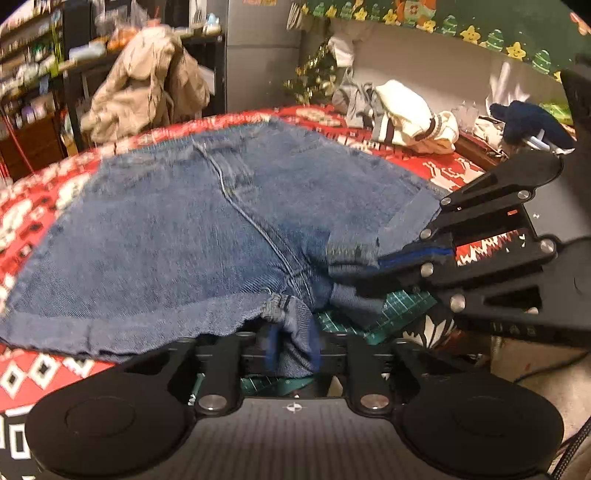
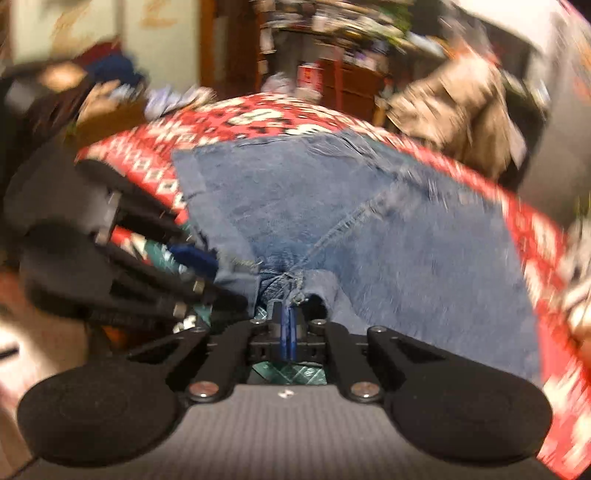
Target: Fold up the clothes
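Denim shorts (image 1: 184,229) lie spread at frame centre on the red-patterned bench (image 1: 33,206). Left gripper (image 1: 293,354) and right gripper (image 2: 288,328), fingers clenched on hem cloth at lower centre, apparently to lift it for a fold.

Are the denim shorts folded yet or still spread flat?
Spread: the denim shorts lie open on the red cloth, both leg hems showing, no fold.

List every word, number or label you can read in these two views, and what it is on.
Nothing reads clearly.
Pale marks on the right hand-held gripper: too blurred.
Orange print above the grey cabinet: cut off.
Shelf labels: too blurred.
Denim shorts: no text.
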Tool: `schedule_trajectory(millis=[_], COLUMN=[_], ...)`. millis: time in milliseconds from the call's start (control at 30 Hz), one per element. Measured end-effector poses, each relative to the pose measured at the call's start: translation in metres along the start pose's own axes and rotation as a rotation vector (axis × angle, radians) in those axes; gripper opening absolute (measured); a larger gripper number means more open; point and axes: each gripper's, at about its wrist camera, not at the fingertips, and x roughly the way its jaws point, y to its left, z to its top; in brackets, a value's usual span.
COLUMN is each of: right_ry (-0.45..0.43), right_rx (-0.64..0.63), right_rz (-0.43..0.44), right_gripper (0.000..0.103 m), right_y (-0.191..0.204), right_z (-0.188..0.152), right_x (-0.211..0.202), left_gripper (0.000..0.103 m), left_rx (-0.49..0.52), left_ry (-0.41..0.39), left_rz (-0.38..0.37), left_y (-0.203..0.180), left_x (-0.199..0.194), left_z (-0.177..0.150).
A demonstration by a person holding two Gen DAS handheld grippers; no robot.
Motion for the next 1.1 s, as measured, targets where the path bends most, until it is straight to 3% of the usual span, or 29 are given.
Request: schedule_trajectory(millis=[133, 300, 733, 1100], right_ry=[0.01, 0.033, 0.062, 0.063], right_rx=[-0.063, 0.005, 0.069, 0.174], right_rz=[0.023, 0.081, 0.132, 0.186], right_gripper=[0.002, 0.002, 0.002, 0.003], right_y=[0.012, 0.012, 0.008, -0.006], right_z=[0.003, 0.0, -0.007, -0.011], right_x=[0.0, 0.01, 0.018, 0.017], left_gripper=[0.003, 0.003, 0.004, 0.013], left_rx=[0.07, 0.152, 0.147, 0.164], left_ry=[-0.064, 0.003, 0.054, 0.064], left_rz=[0.016, 0.002, -0.033, -0.052], left_y=[-0.009, -0.016, -0.014, -0.016], left_x=[-0.015, 0.001, 0.01, 0.002], left_z=[0.001, -0.008, -0.012, -0.012])
